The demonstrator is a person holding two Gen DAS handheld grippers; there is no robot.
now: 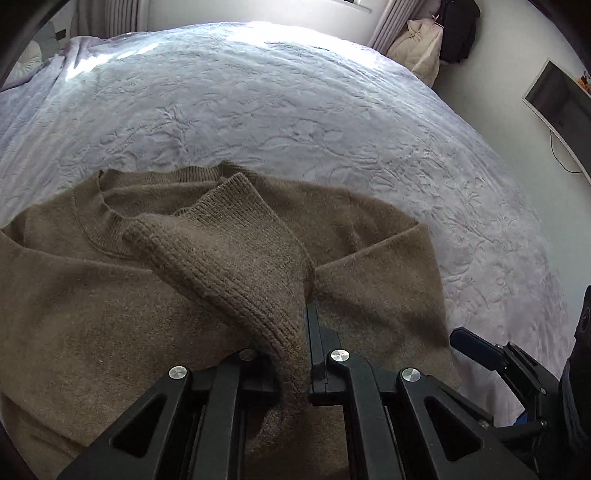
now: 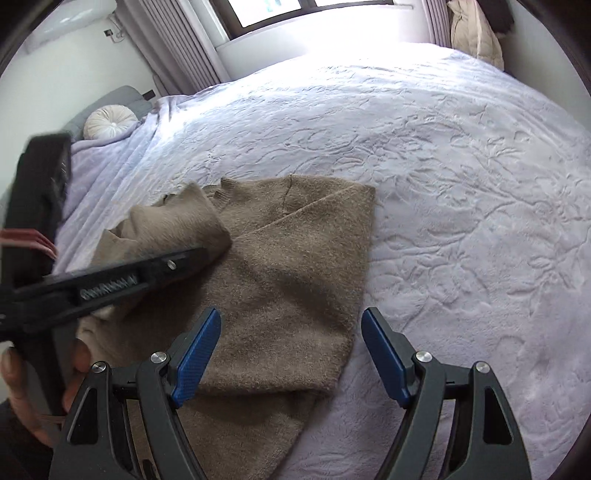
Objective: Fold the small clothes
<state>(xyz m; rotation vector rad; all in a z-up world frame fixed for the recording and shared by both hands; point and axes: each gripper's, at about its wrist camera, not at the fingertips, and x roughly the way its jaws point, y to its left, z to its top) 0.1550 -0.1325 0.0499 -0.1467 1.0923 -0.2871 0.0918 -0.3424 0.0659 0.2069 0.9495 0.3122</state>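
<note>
A brown knit sweater (image 1: 92,288) lies on the bed, its right side folded inward; it also shows in the right wrist view (image 2: 295,266). My left gripper (image 1: 303,332) is shut on the sweater's ribbed sleeve cuff (image 1: 229,243) and holds it lifted over the sweater's body. In the right wrist view the left gripper (image 2: 199,254) comes in from the left with the sleeve (image 2: 173,225) bunched over it. My right gripper (image 2: 291,354) is open and empty, hovering over the sweater's lower right edge; one blue pad (image 1: 476,347) shows in the left wrist view.
A pale lilac textured bedspread (image 2: 461,184) covers the bed. A round white cushion (image 2: 110,122) lies at the head. Curtains and a window (image 2: 288,14) are behind. A wall screen (image 1: 557,107) and hanging coats (image 1: 439,37) are to the right.
</note>
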